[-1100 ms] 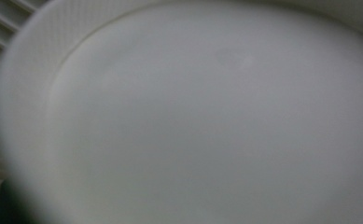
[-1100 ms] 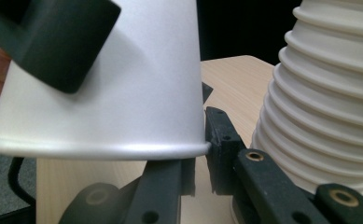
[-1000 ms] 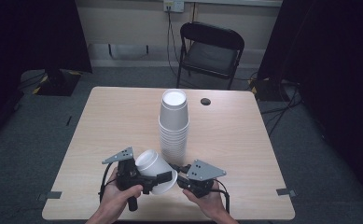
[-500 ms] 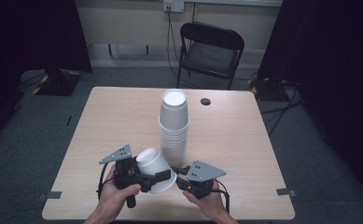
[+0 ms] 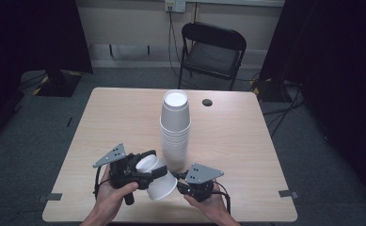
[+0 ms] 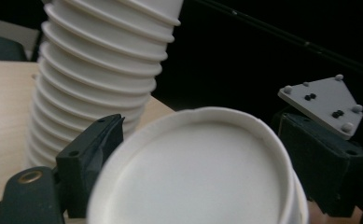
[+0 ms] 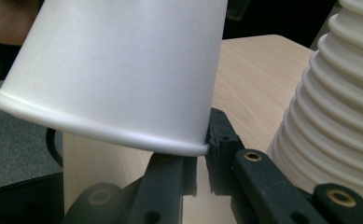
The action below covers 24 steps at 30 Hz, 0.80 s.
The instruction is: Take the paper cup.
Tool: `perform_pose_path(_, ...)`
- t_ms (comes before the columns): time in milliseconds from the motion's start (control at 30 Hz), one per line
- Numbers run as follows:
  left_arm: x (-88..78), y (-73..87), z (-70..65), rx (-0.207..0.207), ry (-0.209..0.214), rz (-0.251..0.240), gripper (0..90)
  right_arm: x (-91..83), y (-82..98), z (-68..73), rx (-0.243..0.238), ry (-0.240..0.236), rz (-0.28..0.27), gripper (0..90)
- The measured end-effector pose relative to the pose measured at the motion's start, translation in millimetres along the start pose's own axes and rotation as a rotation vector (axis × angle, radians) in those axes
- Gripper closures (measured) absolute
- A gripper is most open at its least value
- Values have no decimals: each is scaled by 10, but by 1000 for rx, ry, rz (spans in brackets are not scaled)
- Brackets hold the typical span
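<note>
The high view looks forward and down from above the person's side, taking in the whole bench [image 5: 124,117], the floor around it and a chair [image 5: 213,52] beyond the far edge. The left tool [image 5: 145,172] view sits very close behind a cup [image 6: 193,172], facing across the bench toward the stack [image 6: 95,79] and the other tool's grey plate [image 6: 324,102]. The right tool [image 5: 183,181] view looks from low over the bench, its jaws rising at the bottom edge, with the cup's wall just ahead and the stack at its right edge. All three views share the cup, the stack and the bench's near part.
</note>
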<state>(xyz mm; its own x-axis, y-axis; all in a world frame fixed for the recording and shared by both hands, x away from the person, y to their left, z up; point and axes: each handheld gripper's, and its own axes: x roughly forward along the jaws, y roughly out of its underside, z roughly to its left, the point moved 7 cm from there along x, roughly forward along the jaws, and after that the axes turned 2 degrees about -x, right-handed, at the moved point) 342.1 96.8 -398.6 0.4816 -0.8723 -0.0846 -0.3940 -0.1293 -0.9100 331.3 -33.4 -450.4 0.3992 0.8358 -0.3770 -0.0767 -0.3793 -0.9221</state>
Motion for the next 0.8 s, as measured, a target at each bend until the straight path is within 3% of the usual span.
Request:
perform_pose_path(200,-43,-31,23,85,-68,16,170,19,56,-63,42,8,47,845)
perform_pose_path(333,-50,-20,42,90,-83,29,189,14,92,-113,63,20,76,845)
perform_pose_path(433,-47,-8,46,72,-68,50,159,7,116,-133,76,20,103,845)
perform_pose_path(800,-33,58,68,202,-120,134,155,-25,175,-218,146,-13,205,844)
